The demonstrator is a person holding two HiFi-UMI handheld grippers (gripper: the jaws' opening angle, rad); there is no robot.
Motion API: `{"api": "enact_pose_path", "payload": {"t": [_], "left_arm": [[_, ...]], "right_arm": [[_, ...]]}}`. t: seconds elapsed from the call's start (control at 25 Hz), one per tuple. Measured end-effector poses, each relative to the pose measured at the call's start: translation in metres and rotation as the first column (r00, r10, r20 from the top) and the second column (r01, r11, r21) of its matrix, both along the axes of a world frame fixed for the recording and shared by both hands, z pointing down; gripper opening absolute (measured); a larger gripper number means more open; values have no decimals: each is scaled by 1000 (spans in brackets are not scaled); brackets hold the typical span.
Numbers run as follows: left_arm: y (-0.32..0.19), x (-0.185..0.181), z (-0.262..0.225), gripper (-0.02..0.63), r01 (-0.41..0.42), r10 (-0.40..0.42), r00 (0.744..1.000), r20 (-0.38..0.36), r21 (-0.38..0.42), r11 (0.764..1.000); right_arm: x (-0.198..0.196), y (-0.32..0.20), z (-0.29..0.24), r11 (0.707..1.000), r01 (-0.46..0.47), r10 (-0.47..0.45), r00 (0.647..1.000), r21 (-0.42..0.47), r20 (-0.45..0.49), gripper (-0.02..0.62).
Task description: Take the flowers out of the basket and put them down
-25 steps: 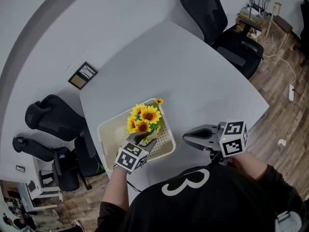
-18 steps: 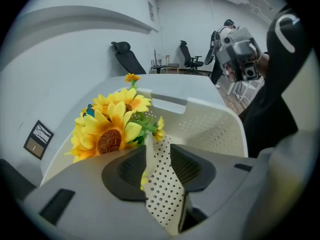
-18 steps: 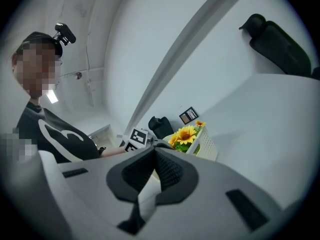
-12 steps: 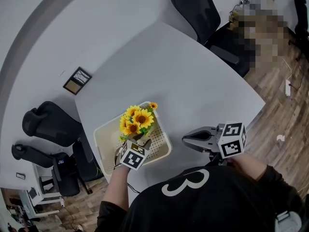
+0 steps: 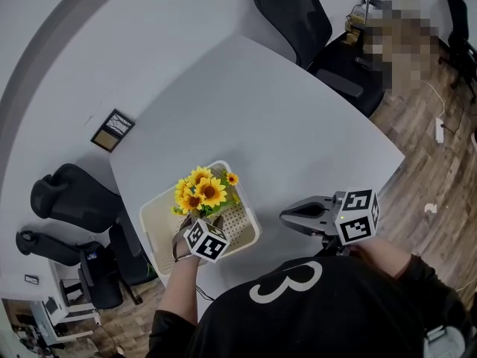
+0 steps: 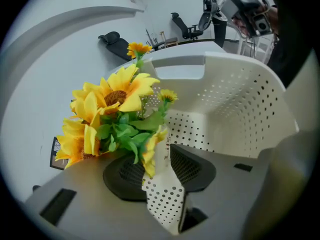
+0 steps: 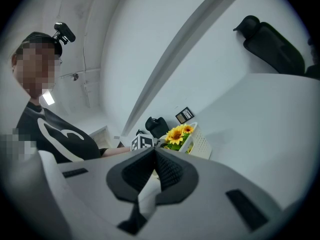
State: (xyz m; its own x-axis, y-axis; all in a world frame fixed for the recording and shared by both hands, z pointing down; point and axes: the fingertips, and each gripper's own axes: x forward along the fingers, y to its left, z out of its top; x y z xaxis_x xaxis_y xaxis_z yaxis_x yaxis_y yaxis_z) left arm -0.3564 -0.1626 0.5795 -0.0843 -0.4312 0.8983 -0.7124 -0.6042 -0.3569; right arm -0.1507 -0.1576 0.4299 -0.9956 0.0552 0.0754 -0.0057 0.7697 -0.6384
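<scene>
Left gripper (image 6: 157,151) closed at its tips on the stems of the flowers (image 5: 197,192), a bunch of yellow sunflowers with green leaves; the jaws stand fairly wide, with the stems filling the gap between them. Bunch upright, its heads above the gripper and toward 12 o'clock of it in the head view, its lower part inside the basket (image 5: 160,233). Basket cream, perforated walls, a handle slot in its far wall, resting on the white bench (image 5: 298,140) near the bench's 7 o'clock corner. Right gripper (image 5: 287,216) at 3 o'clock of the basket and apart from it, over bare bench, jaws together with nothing between them. Black office chair (image 5: 298,13) off the bench's far edge at 1 o'clock; further black chairs (image 5: 67,196) at 9 o'clock of the basket. Small framed picture (image 5: 113,130) at 10 o'clock, off the bench. Wood floor (image 5: 440,200) at 3 o'clock.
</scene>
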Motion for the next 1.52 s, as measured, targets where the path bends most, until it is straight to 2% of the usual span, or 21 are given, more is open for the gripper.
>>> {"api": "enact_pose_path", "payload": {"t": [0.2, 0.28, 0.36, 0.68, 0.92, 1.52], "left_arm": [[-4, -6, 5, 142, -2, 1, 1000, 28, 24, 1000], [-5, -7, 5, 107, -16, 15, 1000, 26, 40, 999], [-5, -6, 6, 104, -37, 37, 999, 16, 44, 998], [-4, -5, 7, 89, -65, 65, 998, -2, 13, 998], [-3, -4, 8, 82, -86, 86, 996, -8, 27, 996], [-1, -2, 6, 74, -127, 124, 990, 65, 42, 991]], "right_arm": [[2, -2, 1, 1000, -10, 10, 1000, -5, -6, 8], [2, -2, 2, 1000, -13, 13, 1000, -4, -9, 9], [3, -2, 3, 1000, -14, 14, 1000, -4, -12, 9], [-2, 0, 6, 1000, -13, 13, 1000, -12, -17, 9], [-3, 1, 10, 999, -25, 25, 999, -25, -21, 9], [1, 14, 9, 998, -47, 46, 998, -33, -32, 9]]}}
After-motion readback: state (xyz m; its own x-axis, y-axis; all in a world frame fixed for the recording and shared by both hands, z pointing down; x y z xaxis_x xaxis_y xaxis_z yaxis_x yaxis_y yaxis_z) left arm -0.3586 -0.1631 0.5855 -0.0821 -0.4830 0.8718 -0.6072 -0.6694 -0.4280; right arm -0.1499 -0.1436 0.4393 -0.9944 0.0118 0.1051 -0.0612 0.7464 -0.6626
